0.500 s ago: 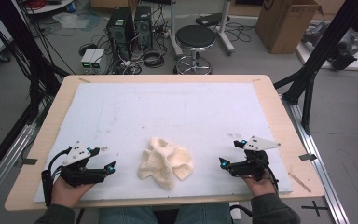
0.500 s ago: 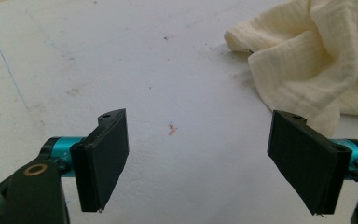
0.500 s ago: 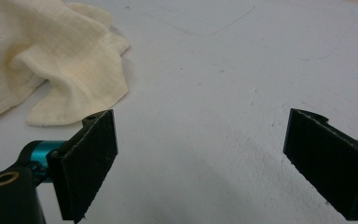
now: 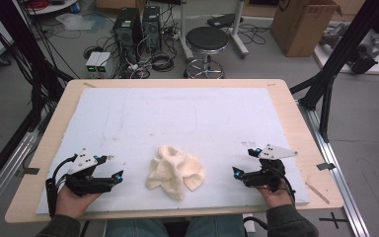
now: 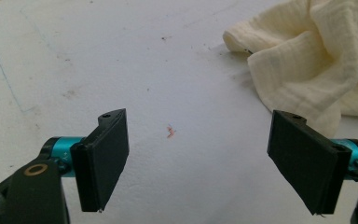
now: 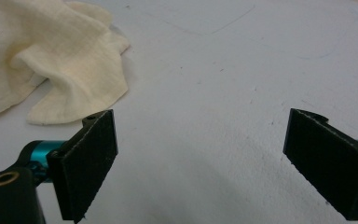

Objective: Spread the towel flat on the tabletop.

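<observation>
Two black hand-held claws rest low over the white sheet-covered wooden surface [image 4: 128, 118], one at each side of a crumpled cream-yellow gauze cloth [image 4: 175, 170]. At the left, the left claw [image 4: 118, 176] is held in the person's left hand [image 4: 76, 197], its tips pointing toward the cloth; in the left gripper view its jaws stand wide apart with nothing between them, above bare white sheet with a small reddish speck [image 5: 170, 132]. The cloth lies bunched in loose folds near the front edge of the surface, about midway between the claws and touching neither. At the right, the right claw [image 4: 237, 173], in the person's right hand [image 4: 276, 195], also points inward at the cloth; its jaws too are spread wide and grip nothing. A grey three-cornered plate [image 4: 275, 152] tops it. No brand, label or legible writing shows on the cloth, the claws or the sheet; faint pencil-like lines on the sheet spell nothing readable.
</observation>
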Action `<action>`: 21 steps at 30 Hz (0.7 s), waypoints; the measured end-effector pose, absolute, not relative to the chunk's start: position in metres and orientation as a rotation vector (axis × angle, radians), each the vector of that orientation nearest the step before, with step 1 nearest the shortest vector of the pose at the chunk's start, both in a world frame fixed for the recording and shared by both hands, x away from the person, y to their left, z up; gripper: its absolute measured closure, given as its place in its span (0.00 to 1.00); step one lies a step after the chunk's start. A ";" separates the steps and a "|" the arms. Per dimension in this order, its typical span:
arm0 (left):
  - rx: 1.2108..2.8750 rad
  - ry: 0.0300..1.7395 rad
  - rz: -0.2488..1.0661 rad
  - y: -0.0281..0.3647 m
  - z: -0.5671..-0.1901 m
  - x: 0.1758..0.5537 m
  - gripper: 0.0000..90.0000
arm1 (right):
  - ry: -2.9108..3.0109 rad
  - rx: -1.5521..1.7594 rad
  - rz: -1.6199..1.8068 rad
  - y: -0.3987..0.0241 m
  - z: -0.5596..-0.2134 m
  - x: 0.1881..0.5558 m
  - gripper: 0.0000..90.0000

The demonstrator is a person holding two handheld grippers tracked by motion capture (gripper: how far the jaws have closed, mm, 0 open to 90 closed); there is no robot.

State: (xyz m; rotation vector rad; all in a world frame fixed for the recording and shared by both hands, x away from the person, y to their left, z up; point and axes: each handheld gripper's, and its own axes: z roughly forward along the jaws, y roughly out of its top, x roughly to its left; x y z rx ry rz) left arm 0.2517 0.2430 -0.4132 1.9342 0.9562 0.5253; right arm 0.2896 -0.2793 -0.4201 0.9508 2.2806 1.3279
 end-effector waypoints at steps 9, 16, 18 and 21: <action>1.934 0.947 0.521 0.242 -0.413 0.252 0.23 | 2.279 0.948 1.335 -0.278 -0.419 0.289 0.10; 1.928 0.938 0.526 0.239 -0.413 0.253 0.24 | 2.291 0.939 1.338 -0.273 -0.418 0.289 0.10; 1.930 0.935 0.528 0.238 -0.412 0.253 0.24 | 2.300 0.939 1.337 -0.271 -0.417 0.289 0.10; 1.916 0.934 0.521 0.236 -0.412 0.256 0.24 | 2.310 0.920 1.329 -0.266 -0.416 0.292 0.10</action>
